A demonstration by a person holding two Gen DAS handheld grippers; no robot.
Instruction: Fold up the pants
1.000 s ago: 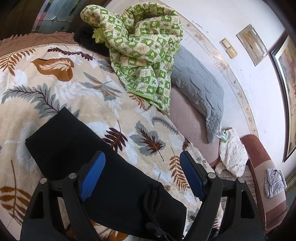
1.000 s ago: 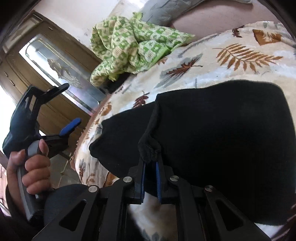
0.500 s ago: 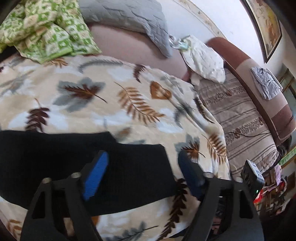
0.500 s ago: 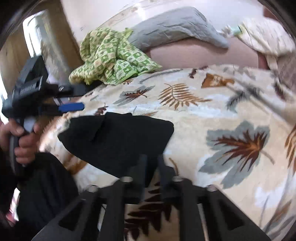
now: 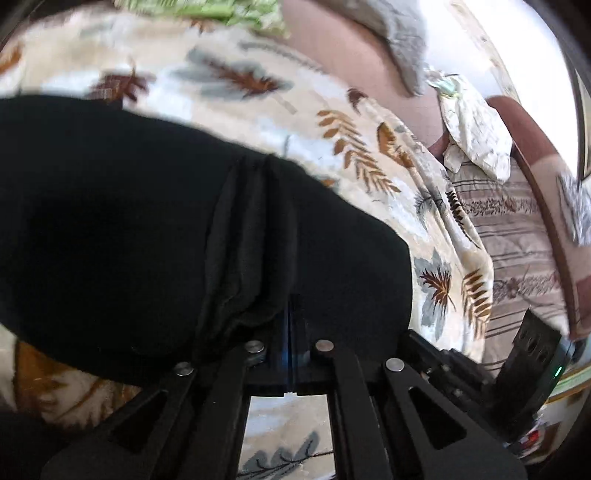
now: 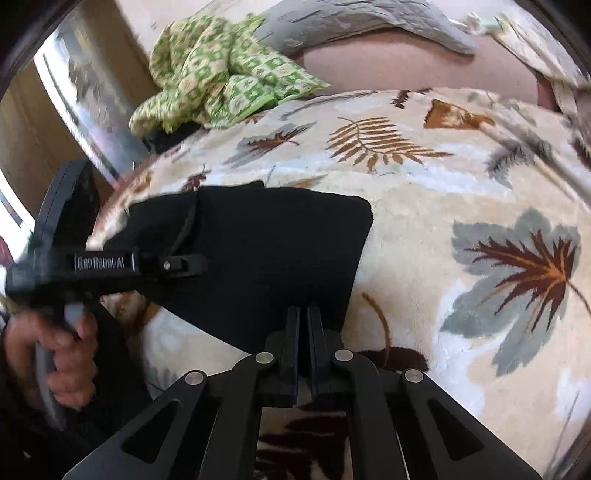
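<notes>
Black pants (image 6: 266,254) on leaf-print blanket (image 6: 424,229), left hand-held gripper (image 5: 291,325) clamped on bunched pants fabric, right hand-held gripper (image 6: 303,332) pinching the pants edge

Home bedroom, leaf-print blanket (image 6: 424,229), grey pillow (image 6: 354,22)

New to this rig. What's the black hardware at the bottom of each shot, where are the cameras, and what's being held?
There is no robot here. A person holds one hand-held gripper per hand, each with a fisheye camera looking along its fingers.

Left wrist view: the left hand-held gripper is shut on a bunched edge of the black pants. Right wrist view: the right hand-held gripper is shut at the pants' near edge.

The pants lie on a leaf-print blanket. A green checked quilt and a grey pillow sit behind them.
</notes>
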